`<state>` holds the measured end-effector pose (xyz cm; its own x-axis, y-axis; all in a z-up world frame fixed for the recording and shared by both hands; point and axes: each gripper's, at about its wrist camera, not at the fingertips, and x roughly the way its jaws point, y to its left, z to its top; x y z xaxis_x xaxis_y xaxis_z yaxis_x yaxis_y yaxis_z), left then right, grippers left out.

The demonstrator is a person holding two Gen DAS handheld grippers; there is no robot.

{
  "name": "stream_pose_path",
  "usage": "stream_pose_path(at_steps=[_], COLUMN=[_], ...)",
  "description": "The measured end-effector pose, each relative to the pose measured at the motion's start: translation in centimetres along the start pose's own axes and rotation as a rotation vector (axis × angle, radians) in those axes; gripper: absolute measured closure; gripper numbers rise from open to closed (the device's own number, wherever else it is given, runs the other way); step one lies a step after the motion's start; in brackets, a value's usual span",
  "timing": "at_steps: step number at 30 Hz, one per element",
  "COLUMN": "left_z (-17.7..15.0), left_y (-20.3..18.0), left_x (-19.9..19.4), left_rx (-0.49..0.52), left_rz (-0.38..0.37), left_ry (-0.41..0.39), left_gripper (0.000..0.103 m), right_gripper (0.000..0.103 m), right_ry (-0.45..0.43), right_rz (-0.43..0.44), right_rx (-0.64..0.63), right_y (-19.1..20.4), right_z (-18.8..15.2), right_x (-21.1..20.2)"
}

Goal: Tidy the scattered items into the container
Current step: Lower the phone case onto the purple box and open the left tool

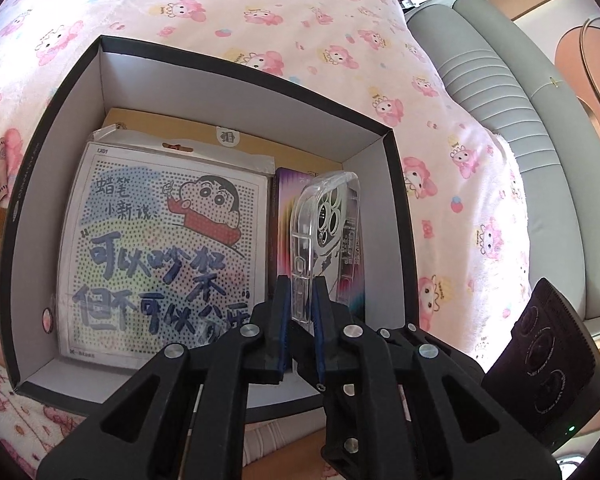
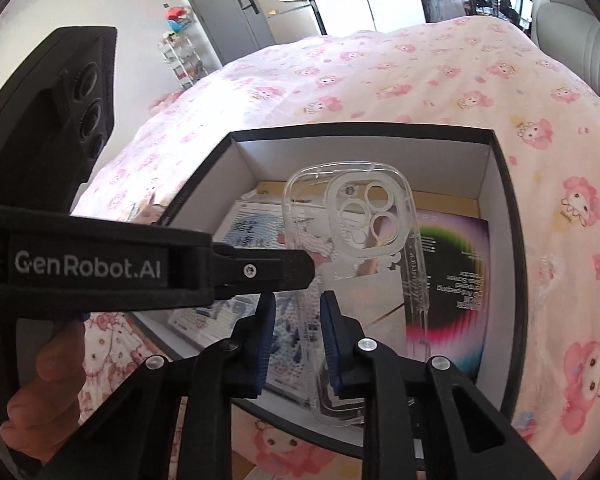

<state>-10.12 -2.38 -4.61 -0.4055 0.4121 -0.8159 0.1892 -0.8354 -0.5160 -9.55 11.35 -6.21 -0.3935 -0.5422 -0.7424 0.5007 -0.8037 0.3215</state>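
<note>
A clear phone case stands on edge over the black box, above the things lying inside it. My left gripper is shut on the case's lower part. In the right wrist view the same case shows its camera cut-outs, with a left fingertip pressed against its side. My right gripper has the case's edge between its blue pads, and a gap shows beside the left pad, so it reads as open. Inside the box lie a cartoon bead-art pack and a rainbow-coloured flat package.
The box rests on a bed under a pink cartoon-print blanket. A brown card lies under the pack. A grey padded headboard runs along the right. A person's hand holds the left gripper's handle.
</note>
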Motion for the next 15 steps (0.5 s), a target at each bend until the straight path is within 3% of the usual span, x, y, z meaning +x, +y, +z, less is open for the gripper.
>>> stream_pose_path(at_steps=[3,5,8,15], left_z=[-0.5,-0.6,-0.3,0.2], left_y=[0.5,0.7,0.5,0.7], left_x=[-0.4,-0.3,0.1,0.8], left_rx=[-0.013,-0.019,-0.032,-0.036], left_rz=[0.0,0.001,-0.003,-0.027], left_ry=[-0.007,-0.003,-0.001,0.012], left_gripper=[0.094,0.094,0.094,0.094], right_gripper=[0.082,0.074,0.072,0.092], right_ry=[-0.003,0.015,0.022,0.016], right_rz=[0.01,0.02,0.052,0.057], right_rx=[0.023,0.04,0.052,0.054], right_y=[-0.2,-0.4,-0.6,-0.9], right_z=[0.0,0.0,0.0,-0.2], right_x=[0.0,0.4,0.4,0.3])
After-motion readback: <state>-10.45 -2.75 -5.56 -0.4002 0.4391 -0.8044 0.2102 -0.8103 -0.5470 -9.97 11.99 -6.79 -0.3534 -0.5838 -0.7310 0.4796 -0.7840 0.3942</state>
